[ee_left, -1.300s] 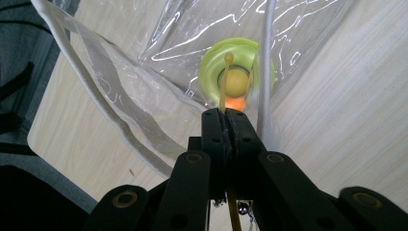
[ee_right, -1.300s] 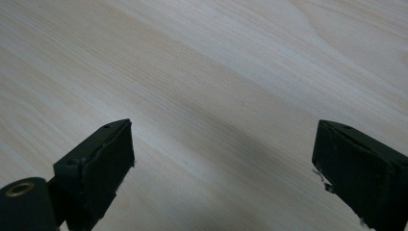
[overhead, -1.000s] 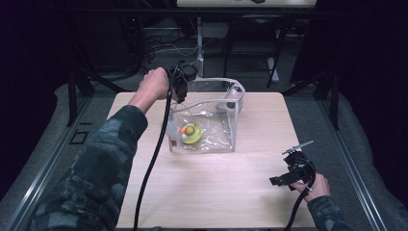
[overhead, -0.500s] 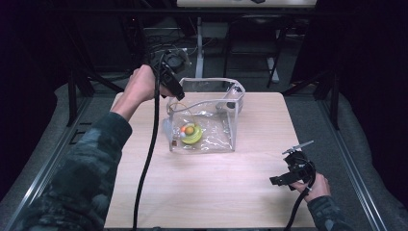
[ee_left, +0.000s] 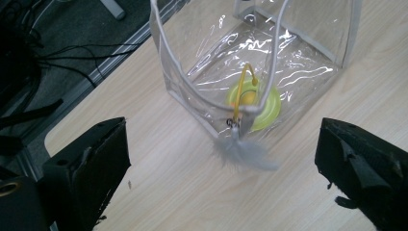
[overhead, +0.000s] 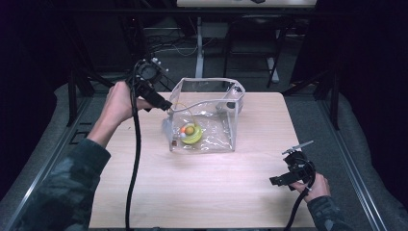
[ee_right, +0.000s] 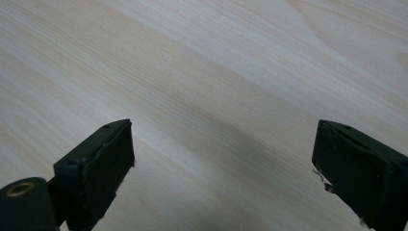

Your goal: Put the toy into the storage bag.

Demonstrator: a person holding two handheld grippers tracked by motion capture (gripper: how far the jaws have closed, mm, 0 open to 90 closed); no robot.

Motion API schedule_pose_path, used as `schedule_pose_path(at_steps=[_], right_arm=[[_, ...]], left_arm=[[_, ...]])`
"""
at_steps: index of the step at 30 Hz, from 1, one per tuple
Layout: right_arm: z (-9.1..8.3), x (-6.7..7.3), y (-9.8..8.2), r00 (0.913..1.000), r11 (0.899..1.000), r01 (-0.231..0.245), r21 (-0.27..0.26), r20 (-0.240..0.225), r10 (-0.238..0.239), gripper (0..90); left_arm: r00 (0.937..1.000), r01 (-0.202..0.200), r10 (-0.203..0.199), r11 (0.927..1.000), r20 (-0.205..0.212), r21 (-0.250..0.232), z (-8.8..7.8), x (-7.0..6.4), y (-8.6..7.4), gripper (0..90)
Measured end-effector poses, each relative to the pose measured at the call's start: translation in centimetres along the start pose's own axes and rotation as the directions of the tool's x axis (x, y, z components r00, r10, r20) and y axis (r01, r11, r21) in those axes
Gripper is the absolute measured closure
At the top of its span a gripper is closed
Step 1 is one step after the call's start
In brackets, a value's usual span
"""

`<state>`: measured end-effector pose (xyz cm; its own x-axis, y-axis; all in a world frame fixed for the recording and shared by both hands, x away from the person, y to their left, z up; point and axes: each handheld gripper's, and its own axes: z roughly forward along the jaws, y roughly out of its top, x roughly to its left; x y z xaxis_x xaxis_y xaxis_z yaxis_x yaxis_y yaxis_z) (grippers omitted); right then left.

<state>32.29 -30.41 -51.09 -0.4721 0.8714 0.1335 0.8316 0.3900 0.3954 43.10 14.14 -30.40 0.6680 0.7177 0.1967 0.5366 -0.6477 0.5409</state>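
Clear plastic bag stands on the table, yellow toy inside; my left gripper has just been opening, nothing between. Right gripper spread, empty.

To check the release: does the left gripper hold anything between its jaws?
No, the left gripper stands open, with bare table between its jaws.

one clear bag, one yellow toy inside it, one table, two grippers: left, right.
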Motion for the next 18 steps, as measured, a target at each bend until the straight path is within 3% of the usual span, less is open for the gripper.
schedule_pose_path(at_steps=[1,2,8,9,10,11,12,17,18], right_arm=[[0.0,0.0,0.0,1.0000,1.000,-0.001,-0.001,0.000,0.001,6.9],[0.0,0.0,0.0,1.0000,1.000,-0.001,-0.001,0.001,0.001,6.9],[0.0,0.0,0.0,1.0000,1.000,-0.002,-0.005,0.006,0.002,7.0],[0.0,0.0,0.0,1.0000,1.000,-0.001,-0.003,0.004,0.001,7.0],[-0.1,0.0,0.0,1.0000,1.000,-0.003,-0.006,0.006,0.003,7.0],[-0.1,0.0,0.0,1.0000,1.000,-0.003,-0.006,0.006,0.003,7.0],[-0.1,0.0,0.0,1.0000,1.000,-0.002,-0.006,0.007,0.002,7.0],[-0.1,0.1,0.0,1.0000,1.000,-0.002,-0.008,0.009,0.002,7.1],[-0.1,0.1,0.0,1.0000,1.000,-0.002,-0.007,0.010,0.002,7.1]], left_arm=[[1.0000,0.000,0.000,1.0000,0.000,0.000,0.0,0.0,0.0,4.3],[0.9999,0.014,-0.014,0.9998,-0.003,-0.013,0.0,0.0,-1.2,3.9],[0.9984,0.051,-0.052,0.9981,-0.021,-0.034,0.7,-0.1,-4.9,1.2],[0.9984,0.051,-0.052,0.9981,-0.021,-0.034,0.7,-0.1,-4.9,0.8],[0.9972,0.069,-0.070,0.9969,-0.025,-0.039,1.1,-0.1,-6.2,0.5],[0.9972,0.069,-0.070,0.9969,-0.025,-0.039,1.1,-0.1,-6.2,0.4],[0.9952,0.085,-0.087,0.9954,-0.045,-0.046,1.6,-0.2,-7.4,0.4],[0.9903,0.130,-0.133,0.9899,-0.042,-0.056,2.8,-0.2,-9.9,0.3],[0.9877,0.149,-0.151,0.9874,-0.038,-0.052,3.6,-0.3,-11.2,0.3]])
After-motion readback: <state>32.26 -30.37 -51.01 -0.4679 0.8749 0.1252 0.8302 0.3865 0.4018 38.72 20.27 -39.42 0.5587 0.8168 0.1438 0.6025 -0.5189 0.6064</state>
